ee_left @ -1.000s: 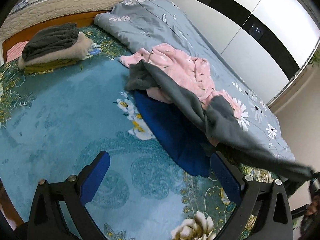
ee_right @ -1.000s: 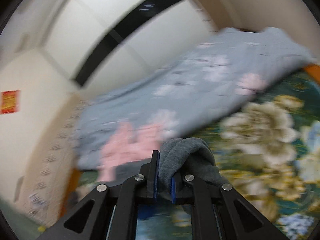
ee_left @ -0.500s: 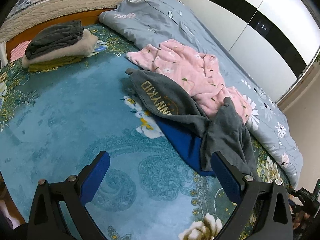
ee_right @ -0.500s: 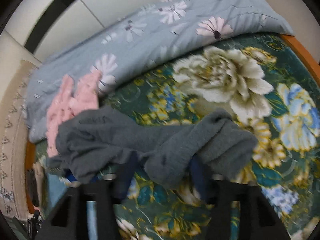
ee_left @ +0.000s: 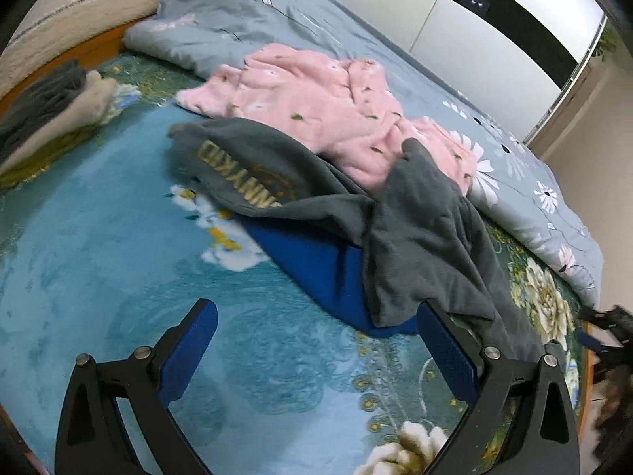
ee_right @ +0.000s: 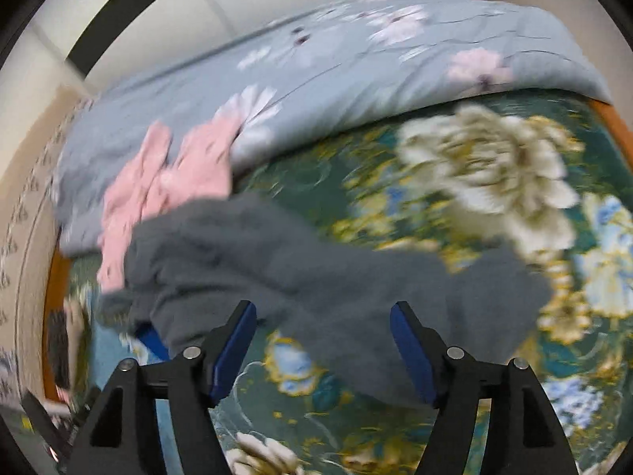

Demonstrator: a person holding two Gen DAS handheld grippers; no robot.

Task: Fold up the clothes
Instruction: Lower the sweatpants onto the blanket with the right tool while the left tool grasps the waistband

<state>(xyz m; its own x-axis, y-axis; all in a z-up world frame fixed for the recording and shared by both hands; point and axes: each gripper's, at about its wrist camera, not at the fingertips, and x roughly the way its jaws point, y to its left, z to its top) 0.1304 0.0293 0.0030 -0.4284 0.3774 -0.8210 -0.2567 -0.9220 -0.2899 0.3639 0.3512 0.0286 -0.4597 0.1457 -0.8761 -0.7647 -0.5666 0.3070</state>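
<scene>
Nearest the lenses: left gripper (ee_left: 316, 346), black frame with blue pads, jaws spread wide over bare teal blanket, nothing between them.
Right gripper (ee_right: 322, 346): same build; jaws opening, pads clear of the cloth, a fold of the grey garment lying just ahead between the fingertips.
Bed cover: teal plush blanket with cream and yellow flowers (ee_left: 118, 277), spread flat under all the clothes.
Task garment: dark grey fleece sweatshirt with yellow lettering (ee_left: 415, 237), crumpled, lying loose on the blanket, partly over a bright blue folded cloth (ee_left: 316, 261) and touching the pink piece behind it.
Same garment, right wrist view: one grey sleeve or hem (ee_right: 316, 277) stretches across the frame; lettering not visible here; view blurred.
Behind the sweatshirt: pink fleece garment with small dark specks (ee_left: 316, 99), rumpled, resting against the quilt's edge.
Far side: grey-blue quilt with white and pink flowers (ee_left: 514, 182), bunched along the bed's far edge.
Left wrist view only: stack of folded clothes (ee_left: 51, 107), dark grey on top, cream beneath, olive at the bottom, near the headboard end; blurred.
Left wrist view only: right gripper seen at the frame's right edge (ee_left: 605, 340), too blurred to read.
Farthest: white wardrobe doors with a black band (ee_left: 494, 23).
Containers: cannot tell of any in either view.
</scene>
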